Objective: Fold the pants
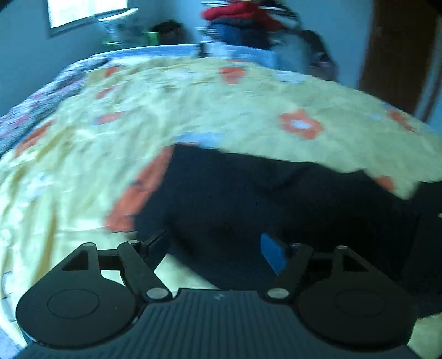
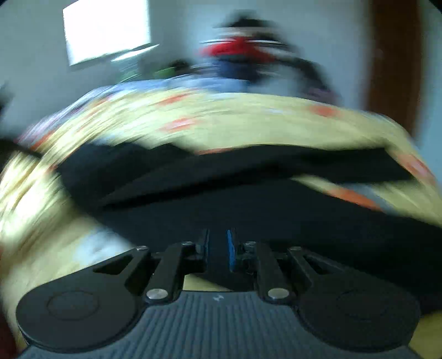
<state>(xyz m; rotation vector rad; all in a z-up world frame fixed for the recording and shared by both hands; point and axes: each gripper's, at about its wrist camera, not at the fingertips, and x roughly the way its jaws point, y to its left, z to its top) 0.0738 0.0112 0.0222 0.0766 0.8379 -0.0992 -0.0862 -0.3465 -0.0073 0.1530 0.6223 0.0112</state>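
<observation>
Dark navy pants (image 1: 248, 198) lie on a bed with a yellow flowered sheet (image 1: 138, 116). In the left wrist view my left gripper (image 1: 215, 245) stands open, its fingers wide apart over the near edge of the pants; a blue pad (image 1: 272, 252) shows on the right finger. In the right wrist view the pants (image 2: 248, 204) spread across the sheet (image 2: 193, 124), and my right gripper (image 2: 218, 248) is closed to a narrow gap with dark cloth between the fingers. The right wrist view is heavily blurred.
A window (image 1: 83, 11) is on the far wall at the left. A pile of red and blue clothes (image 1: 240, 19) sits beyond the bed. A brown door (image 1: 397, 55) stands at the right. A patterned blanket (image 1: 33, 110) lies along the bed's left edge.
</observation>
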